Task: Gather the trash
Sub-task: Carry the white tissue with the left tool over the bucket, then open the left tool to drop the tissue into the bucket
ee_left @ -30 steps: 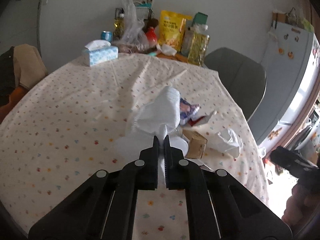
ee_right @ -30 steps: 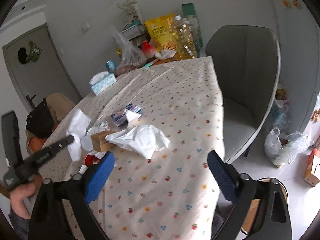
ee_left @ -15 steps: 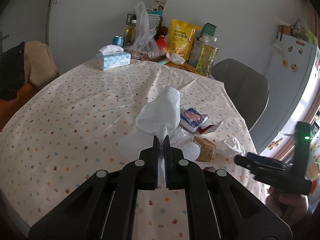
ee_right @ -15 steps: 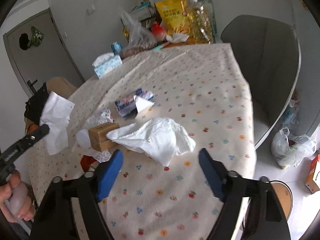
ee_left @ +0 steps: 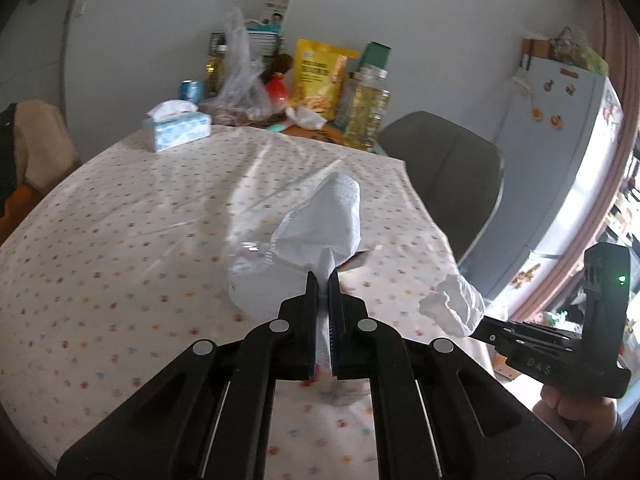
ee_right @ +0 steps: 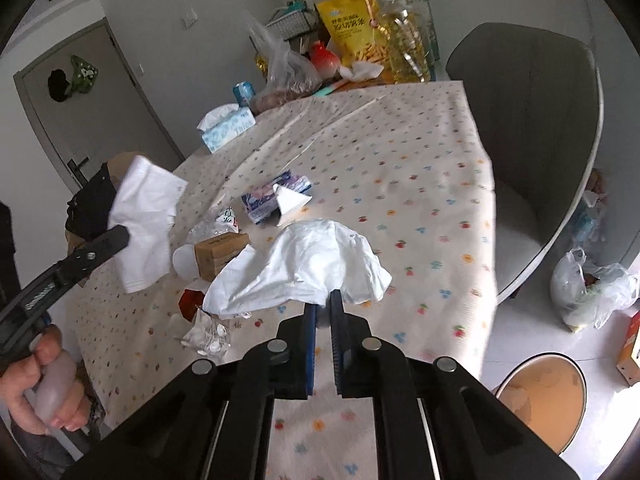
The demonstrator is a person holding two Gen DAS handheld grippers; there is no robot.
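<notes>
Trash: white tissue point(ee_left: 324, 220) pinched in left gripper point(ee_left: 323, 280), crumpled napkin point(ee_right: 316, 260) clamped by right gripper point(ee_right: 324, 304), both lifted clear for bin point(ee_right: 540, 396) at 4 o'clock.

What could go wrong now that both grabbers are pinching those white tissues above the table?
The right gripper pinches only an edge of the crumpled tissue, so it might slip free. The bin stands on the floor past the table edge, so a dropped tissue could miss it. The flat tissue in the left gripper hangs loose and may brush the small cardboard box beneath.
</notes>
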